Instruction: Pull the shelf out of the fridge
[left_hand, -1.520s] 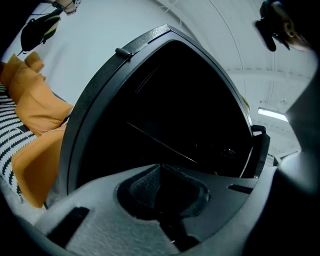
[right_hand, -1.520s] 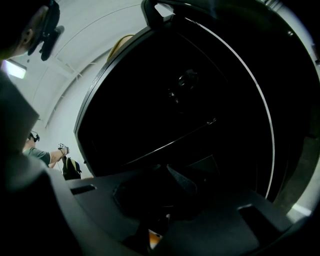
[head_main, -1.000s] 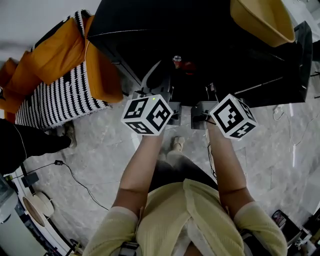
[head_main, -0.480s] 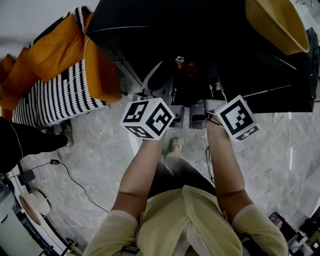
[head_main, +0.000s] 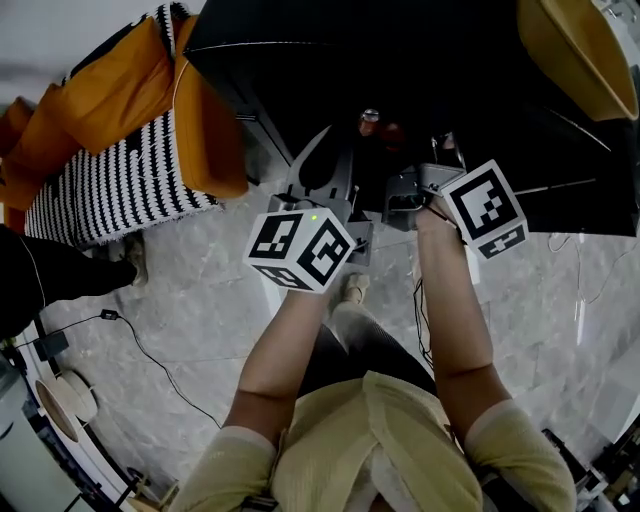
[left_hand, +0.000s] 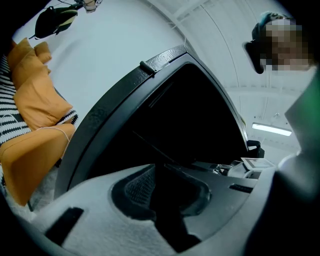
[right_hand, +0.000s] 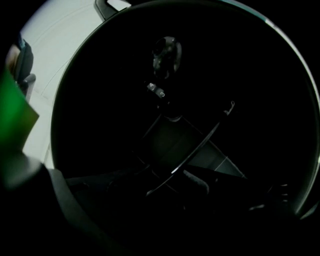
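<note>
Notes left gripper (left_hand: 162, 172) shut tight, mesh-textured grey pads together, nothing held, near the glossy black fridge (head_main: 300, 45). Finds right gripper (head_main: 432, 172) inside the dark interior, jaws just opened wide; thin flat shelf (right_hand: 200, 150), edge glinting, crosses between them, ungripped.

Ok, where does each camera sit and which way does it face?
Head view: on the head, steeply down at fridge; shows forearms, left hand-held gripper, right hand-held gripper.
Left gripper view: on the left one, facing the fridge; shut jaws show.
Right gripper view: on the right one, into the fridge; jaws just opened, shelf edge between.
All share the fridge.
</note>
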